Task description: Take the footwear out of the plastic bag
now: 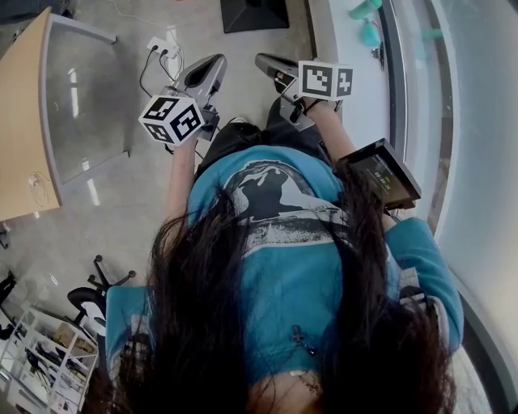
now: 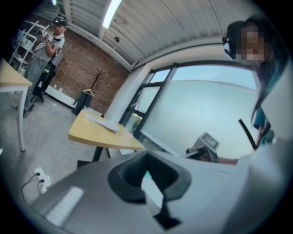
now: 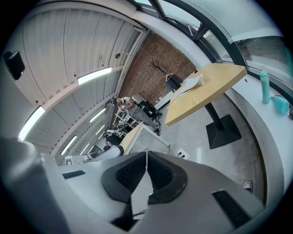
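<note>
No footwear and no plastic bag shows clearly in any view. In the head view a person in a teal shirt holds both grippers out over a grey floor. My left gripper (image 1: 207, 71) is shut with nothing between its jaws, and its pads meet in the left gripper view (image 2: 146, 159). My right gripper (image 1: 272, 65) is also shut and empty, its ribbed pads touching in the right gripper view (image 3: 146, 156). A pale flat thing (image 2: 101, 123) lies on a yellow table (image 2: 91, 133) some way off; I cannot tell what it is.
A wooden table (image 1: 23, 121) with a grey frame stands at the left. A power strip (image 1: 166, 46) with cables lies on the floor ahead, beside a black table base (image 1: 253, 13). Teal bottles (image 1: 368, 23) sit on the window sill. Another person (image 2: 48, 45) stands far off by shelves.
</note>
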